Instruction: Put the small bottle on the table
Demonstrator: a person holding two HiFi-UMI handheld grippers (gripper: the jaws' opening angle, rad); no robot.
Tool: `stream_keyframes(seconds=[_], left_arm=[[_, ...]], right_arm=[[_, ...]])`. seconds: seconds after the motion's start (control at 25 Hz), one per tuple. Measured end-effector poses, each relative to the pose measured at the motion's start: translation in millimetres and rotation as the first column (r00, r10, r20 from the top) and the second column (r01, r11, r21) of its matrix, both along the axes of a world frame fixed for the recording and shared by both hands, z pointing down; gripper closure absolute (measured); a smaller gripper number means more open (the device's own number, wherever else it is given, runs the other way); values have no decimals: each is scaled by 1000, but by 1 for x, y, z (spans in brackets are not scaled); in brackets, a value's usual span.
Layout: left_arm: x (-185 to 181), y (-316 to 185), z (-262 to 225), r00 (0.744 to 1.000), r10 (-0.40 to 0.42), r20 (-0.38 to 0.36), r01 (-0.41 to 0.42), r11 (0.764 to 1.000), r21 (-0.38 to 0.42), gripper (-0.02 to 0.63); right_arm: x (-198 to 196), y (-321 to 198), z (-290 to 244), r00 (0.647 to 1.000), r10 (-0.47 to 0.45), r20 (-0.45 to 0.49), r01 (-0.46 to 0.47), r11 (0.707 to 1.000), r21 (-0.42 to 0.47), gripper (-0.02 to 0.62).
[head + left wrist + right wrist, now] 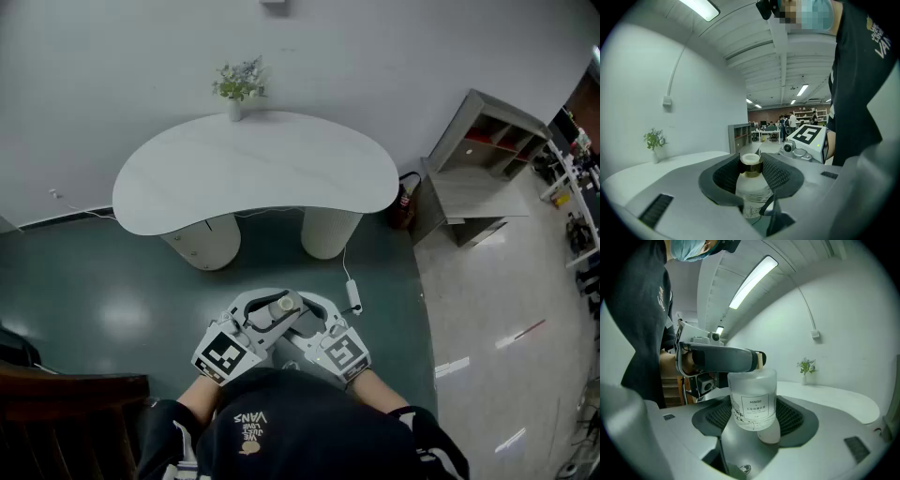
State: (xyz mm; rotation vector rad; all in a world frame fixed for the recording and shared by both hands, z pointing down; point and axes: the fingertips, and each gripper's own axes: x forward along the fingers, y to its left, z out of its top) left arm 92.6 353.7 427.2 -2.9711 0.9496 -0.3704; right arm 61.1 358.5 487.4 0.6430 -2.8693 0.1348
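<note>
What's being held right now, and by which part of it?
The left hand-held gripper holds the small bottle by its neck. The right hand-held gripper has its jaws open around the bottle's body and does not seem to press it.

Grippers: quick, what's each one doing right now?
Left gripper: jaws closed on the small bottle.
Right gripper: jaws open, loosely around it.

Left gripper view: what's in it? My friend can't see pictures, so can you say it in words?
The left gripper is shut on a small bottle with a white cap and gold collar, held between its dark meshed pads. Behind it is a white table with a small potted plant by a white wall.
</note>
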Motion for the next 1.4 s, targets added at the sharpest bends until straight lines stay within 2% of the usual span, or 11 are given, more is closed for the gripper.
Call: stream_keyframes(seconds=[0.4, 1.12, 1.4], left_arm=[[-23, -33, 8, 1000, 7, -13, -7, 1000, -1, 449], [-132, -174, 10, 994, 108, -21, -109, 994, -10, 449], [-162, -219, 12, 986, 165, -23, -166, 986, -15, 449]], right_arm=[[-24, -32, 8, 1000, 7, 10, -7, 1000, -22, 327], [-132, -176, 10, 995, 100, 3, -100, 995, -20, 327], [-162, -223, 15, 989, 148, -1, -148, 989, -6, 327]])
